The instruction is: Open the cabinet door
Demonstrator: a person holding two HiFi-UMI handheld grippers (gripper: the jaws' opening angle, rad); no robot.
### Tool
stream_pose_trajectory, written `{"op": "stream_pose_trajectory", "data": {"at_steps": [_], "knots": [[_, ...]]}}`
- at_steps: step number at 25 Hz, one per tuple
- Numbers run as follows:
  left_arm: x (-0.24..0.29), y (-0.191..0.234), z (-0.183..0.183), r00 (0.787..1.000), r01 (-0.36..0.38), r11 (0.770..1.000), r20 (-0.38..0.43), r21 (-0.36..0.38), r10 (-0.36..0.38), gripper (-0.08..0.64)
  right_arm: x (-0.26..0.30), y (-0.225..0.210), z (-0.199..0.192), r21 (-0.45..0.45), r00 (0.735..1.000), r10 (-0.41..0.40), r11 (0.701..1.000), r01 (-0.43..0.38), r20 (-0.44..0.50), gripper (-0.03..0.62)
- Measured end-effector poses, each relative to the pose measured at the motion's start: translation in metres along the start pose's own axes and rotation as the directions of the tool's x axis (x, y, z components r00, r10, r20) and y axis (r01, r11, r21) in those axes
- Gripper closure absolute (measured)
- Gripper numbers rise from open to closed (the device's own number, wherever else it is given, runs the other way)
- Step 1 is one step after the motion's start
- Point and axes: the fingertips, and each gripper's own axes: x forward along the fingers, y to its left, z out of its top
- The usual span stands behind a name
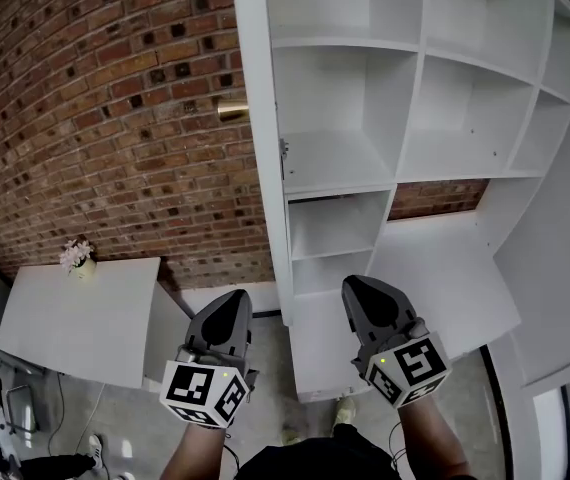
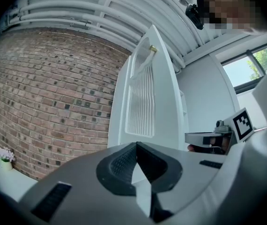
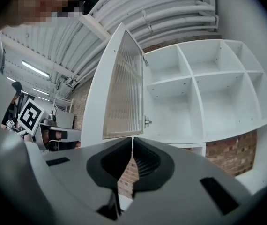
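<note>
The white cabinet door (image 1: 257, 118) stands swung open, edge-on, at the left side of the shelf unit (image 1: 420, 98), beside a brick wall (image 1: 95, 118). The left claw (image 1: 233, 300) and right claw (image 1: 358, 288) are each pressed together, empty, clear of the door.

The right gripper (image 3: 132, 142) had its jaws together on nothing; beyond them the ribbed-glass cabinet door (image 3: 122, 95) stood swung open from the white shelving unit (image 3: 218, 102).
</note>
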Motion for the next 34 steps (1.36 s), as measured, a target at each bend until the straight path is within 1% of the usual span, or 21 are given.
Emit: {"op": "stream_pose_trajectory", "data": {"at_steps": [7,12,34], "knots": [[0.008,0.013,0.004,1.000,-0.007,1.000,0.000,-0.012,0.007,0.554,0.009,-0.012,-0.002,0.014,1.000,-0.018,1.000,0.018,-0.008,0.588],[0.015,0.017,0.004,1.000,-0.005,1.000,0.003,-0.004,0.005,0.554,0.015,-0.012,-0.007,0.000,1.000,-0.020,1.000,0.020,-0.011,0.588],[0.028,0.029,0.005,1.000,0.000,1.000,0.008,0.001,0.000,0.554,0.032,-0.014,-0.012,-0.008,1.000,-0.027,1.000,0.027,-0.005,0.588]]}}
